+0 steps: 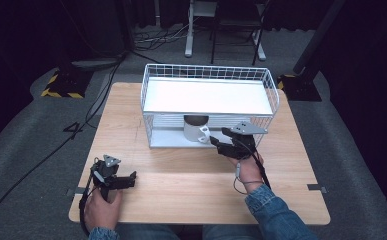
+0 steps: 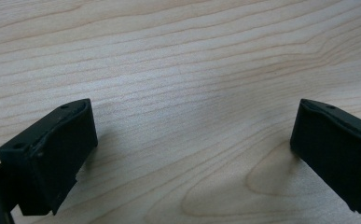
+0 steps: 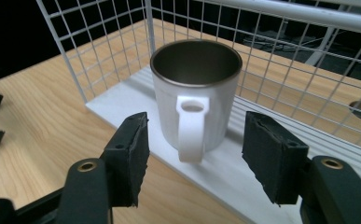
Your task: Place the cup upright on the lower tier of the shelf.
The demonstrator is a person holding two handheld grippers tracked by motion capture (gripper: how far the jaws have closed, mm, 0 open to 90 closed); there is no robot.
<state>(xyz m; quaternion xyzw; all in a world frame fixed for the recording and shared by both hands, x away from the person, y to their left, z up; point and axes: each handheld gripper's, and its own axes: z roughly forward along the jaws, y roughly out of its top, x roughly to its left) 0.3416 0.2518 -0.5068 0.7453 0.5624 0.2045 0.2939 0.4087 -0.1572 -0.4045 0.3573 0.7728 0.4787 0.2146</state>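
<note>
From the high view, your right gripper [image 1: 220, 143] sits at the open front of the white wire-mesh rack [image 1: 208, 72] on the light wooden counter [image 1: 181, 185], its jaws pointing at the white mug with a steel-grey inside [image 1: 196, 130], which stands upright on the rack's lower white shelf under the upper one. The gripper's tips lie just beside the mug's handle, and whether they touch it cannot be told from here. Your left gripper [image 1: 127, 181] rests low over the counter's near left part, well apart from the rack, with its jaws pointing to the right. In the left gripper view, your left gripper [image 2: 192, 144] has its jaws spread wide, with bare wood grain between them and nothing held. In the right gripper view, your right gripper [image 3: 194, 161] is likewise wide open and holds nothing; the mug [image 3: 199, 100] stands upright between and just beyond the two jaws, its handle turned toward the camera, on the ribbed white shelf [image 3: 262, 140] near that shelf's front edge, and both jaws stand clear of the mug, with mesh walls behind it.
</note>
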